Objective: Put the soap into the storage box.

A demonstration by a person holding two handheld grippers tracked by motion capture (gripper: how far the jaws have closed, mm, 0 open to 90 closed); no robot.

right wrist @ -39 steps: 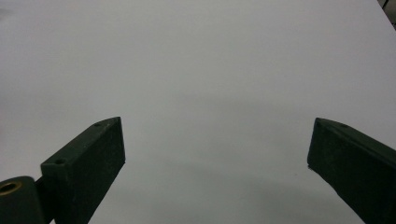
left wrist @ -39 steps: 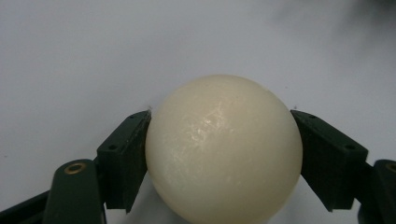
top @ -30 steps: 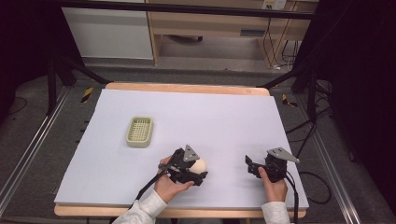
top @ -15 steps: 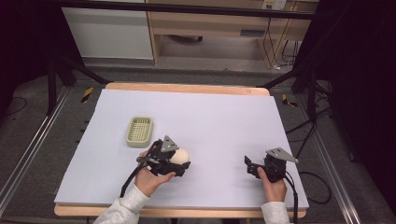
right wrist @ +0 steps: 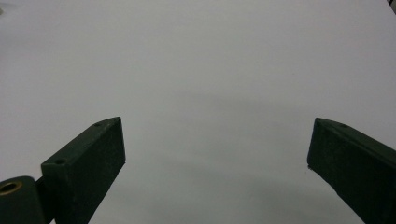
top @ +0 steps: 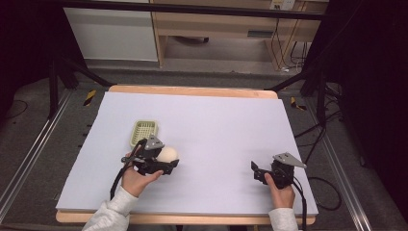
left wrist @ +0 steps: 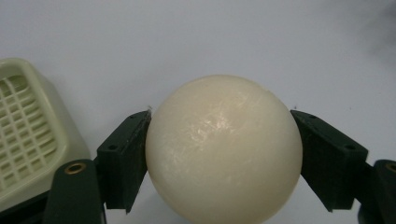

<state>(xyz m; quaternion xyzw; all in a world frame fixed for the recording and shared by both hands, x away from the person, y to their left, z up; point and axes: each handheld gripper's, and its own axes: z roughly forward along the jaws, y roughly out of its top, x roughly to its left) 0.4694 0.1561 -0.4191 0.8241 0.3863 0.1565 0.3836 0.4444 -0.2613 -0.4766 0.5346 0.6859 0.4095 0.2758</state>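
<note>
My left gripper (top: 166,161) is shut on a cream ball (top: 168,154), held just above the white table sheet (top: 216,125). In the left gripper view both black jaws press the ball (left wrist: 223,149) from its sides. A pale green slotted tray (top: 144,132) lies just beyond and left of that gripper; its corner (left wrist: 28,135) shows beside the left jaw. My right gripper (top: 257,172) rests low at the front right of the sheet, its jaws wide open with bare sheet (right wrist: 210,102) between them.
The sheet covers a wooden table whose edge (top: 192,90) shows at the back. Metal rails (top: 29,154) run along both sides, and cables (top: 322,183) trail off to the right. A shelf unit (top: 216,29) stands behind the table.
My left gripper has carried the ball leftward and away from the person, ending close to the green tray. The right gripper has stayed where it was.
</note>
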